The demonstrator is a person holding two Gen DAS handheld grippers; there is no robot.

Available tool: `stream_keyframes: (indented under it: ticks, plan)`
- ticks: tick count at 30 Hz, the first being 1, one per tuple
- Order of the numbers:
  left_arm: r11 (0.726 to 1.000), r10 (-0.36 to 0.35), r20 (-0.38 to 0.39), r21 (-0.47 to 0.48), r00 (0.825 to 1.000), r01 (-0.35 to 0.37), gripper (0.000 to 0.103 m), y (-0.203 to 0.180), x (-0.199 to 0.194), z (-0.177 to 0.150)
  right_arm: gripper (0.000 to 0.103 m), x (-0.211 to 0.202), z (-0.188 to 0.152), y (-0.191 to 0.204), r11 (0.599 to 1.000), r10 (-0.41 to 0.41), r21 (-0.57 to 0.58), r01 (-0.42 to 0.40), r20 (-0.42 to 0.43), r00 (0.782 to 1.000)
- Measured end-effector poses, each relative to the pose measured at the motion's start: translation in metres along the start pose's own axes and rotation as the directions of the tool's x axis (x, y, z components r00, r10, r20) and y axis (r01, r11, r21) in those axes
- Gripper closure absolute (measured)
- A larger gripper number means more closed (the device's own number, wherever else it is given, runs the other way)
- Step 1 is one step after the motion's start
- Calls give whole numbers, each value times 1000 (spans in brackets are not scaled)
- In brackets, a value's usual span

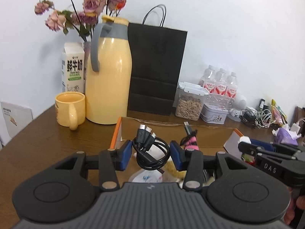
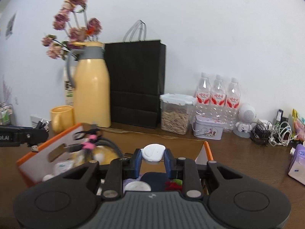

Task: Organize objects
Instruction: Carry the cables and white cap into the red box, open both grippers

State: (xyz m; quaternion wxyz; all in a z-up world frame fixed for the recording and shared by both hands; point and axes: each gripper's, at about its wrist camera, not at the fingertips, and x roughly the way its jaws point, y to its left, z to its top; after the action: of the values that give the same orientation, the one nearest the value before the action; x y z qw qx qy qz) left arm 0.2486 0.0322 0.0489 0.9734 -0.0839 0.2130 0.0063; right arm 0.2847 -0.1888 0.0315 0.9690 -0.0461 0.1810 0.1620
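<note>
An orange-edged cardboard box (image 1: 122,131) sits on the brown table and holds several small items; it also shows in the right wrist view (image 2: 206,148). My left gripper (image 1: 151,153) is over the box with its blue pads apart; a coiled black USB cable (image 1: 150,148) sits between them, touching neither pad visibly. A second cable with a pink tie (image 1: 190,141) lies just right. My right gripper (image 2: 153,157) is shut on a white plastic charger (image 2: 153,152), held above the box. The right gripper shows in the left wrist view (image 1: 246,143).
Along the wall stand a yellow thermos jug (image 1: 108,72), yellow mug (image 1: 69,110), milk carton (image 1: 73,68), black paper bag (image 1: 156,68), seed container (image 1: 188,103), tin (image 1: 214,112), three water bottles (image 2: 217,97) and a tangle of chargers (image 2: 270,131). A tissue pack (image 2: 297,162) lies right.
</note>
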Motion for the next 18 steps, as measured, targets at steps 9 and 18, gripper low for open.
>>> stream_keyframes:
  ticks: [9,18]
  plan:
    - [1000,7,-51,-10,999,-7,56,4,37,-7,79,45,-14,-19,997,-36,64,39,-41,999]
    - [1000,25,44,-5,999,-25,0,8,18,-7,42,41,-23,-21,997,-33,64,35,-39,999]
